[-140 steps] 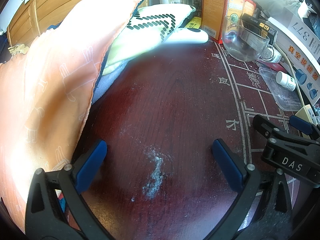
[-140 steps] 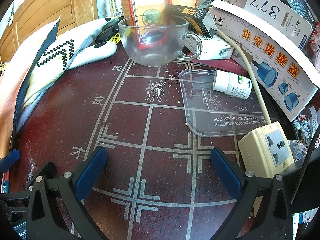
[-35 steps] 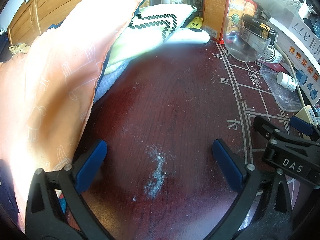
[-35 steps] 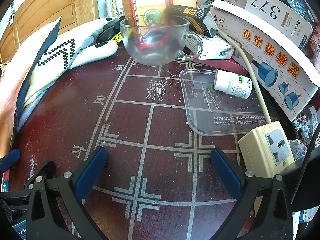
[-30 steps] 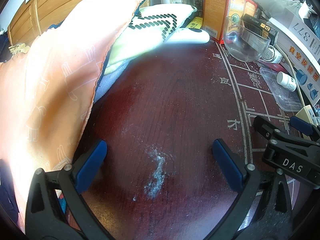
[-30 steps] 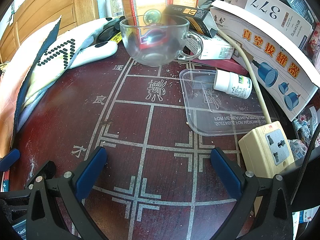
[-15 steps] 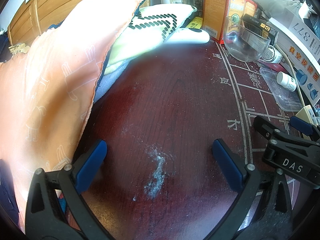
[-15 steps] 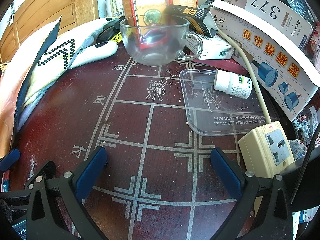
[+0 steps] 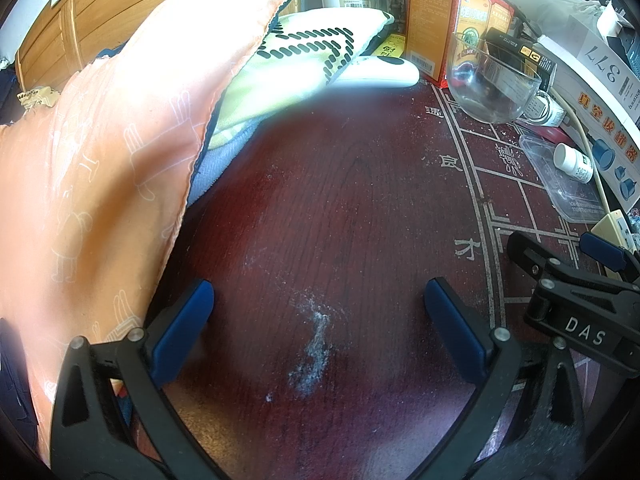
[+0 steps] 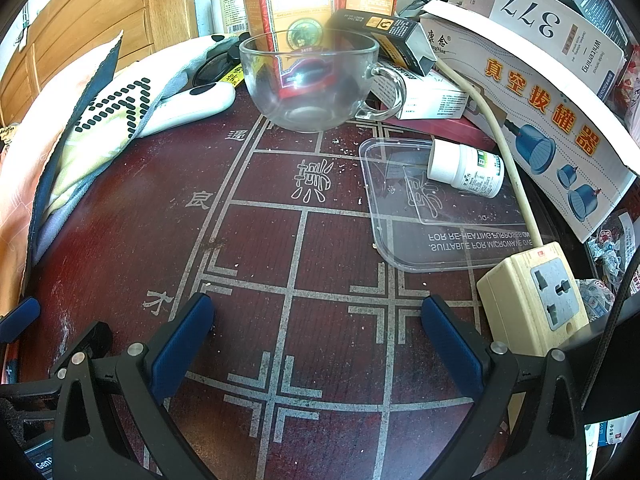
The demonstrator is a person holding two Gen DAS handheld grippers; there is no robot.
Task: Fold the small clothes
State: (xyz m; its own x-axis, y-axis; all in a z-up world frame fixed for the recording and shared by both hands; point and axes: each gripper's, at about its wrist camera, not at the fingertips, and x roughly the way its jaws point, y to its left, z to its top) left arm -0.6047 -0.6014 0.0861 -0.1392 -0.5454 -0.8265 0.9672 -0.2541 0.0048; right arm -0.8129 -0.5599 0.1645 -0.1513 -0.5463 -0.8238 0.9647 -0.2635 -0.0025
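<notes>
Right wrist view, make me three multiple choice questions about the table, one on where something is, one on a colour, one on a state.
1. Where does the small white bottle lie?
A. inside the glass cup
B. on the clear plastic lid
C. on the orange cloth

2. What colour are the gripper pads?
A. blue
B. red
C. yellow

3. How does the glass cup stand?
A. tipped on its side
B. upside down
C. upright and empty

Answers:
1 B: the white bottle lies on its side on the clear plastic lid, right of the glass cup.
2 A: the right gripper has blue pads, spread wide with nothing between them.
3 C: the cup's mouth faces up and the red box behind shows through it.
</notes>
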